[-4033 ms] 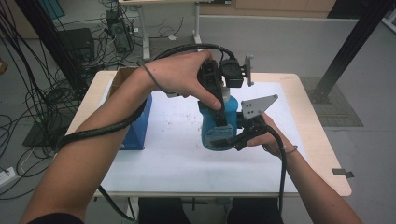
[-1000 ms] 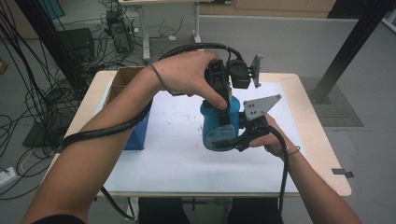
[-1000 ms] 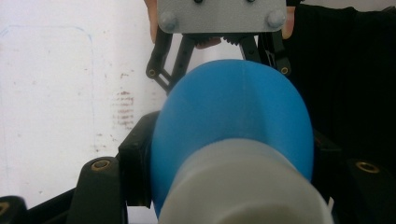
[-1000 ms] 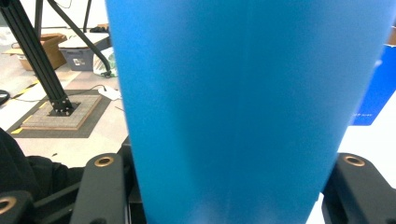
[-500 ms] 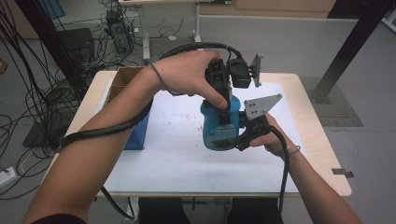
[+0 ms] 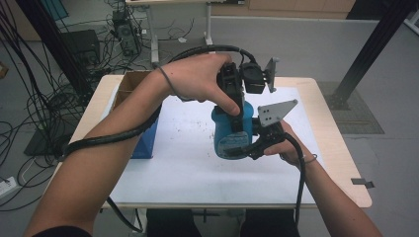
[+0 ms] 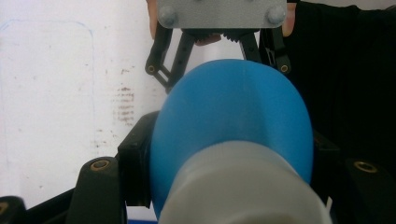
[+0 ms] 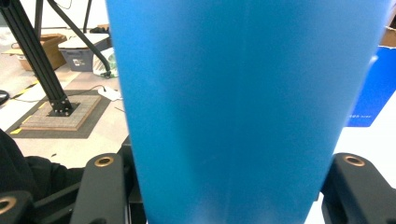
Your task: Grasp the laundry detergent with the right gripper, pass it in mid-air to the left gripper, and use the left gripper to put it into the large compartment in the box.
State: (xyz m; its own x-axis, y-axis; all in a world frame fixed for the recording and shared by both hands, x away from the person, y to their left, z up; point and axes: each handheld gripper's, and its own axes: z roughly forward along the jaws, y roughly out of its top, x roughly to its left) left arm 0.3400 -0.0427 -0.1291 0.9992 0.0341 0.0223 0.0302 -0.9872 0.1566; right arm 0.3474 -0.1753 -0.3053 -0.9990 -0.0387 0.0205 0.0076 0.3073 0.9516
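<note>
While both hands hold their tools over the middle of the table [image 6: 163, 182], a blue bottle [image 6: 229, 131] stands gripped from two directions. The left gripper [image 6: 237, 106] comes down from above and its jaws are closed on the bottle's upper part; in the left gripper view the jaws flank the blue shoulder [image 7: 233, 121] just below the white cap [image 7: 243, 186]. The right gripper [image 6: 249, 143] reaches in from the table's right side and is clamped on the bottle's lower body, whose blue wall [image 8: 243, 107] sits between its jaws. Whether the bottle's base rests on the white sheet [image 6: 188, 163] or hangs just above it is hard to tell. A blue box [image 6: 146, 143] and a cardboard box [image 6: 129, 84] sit near the table's left edge.
</note>
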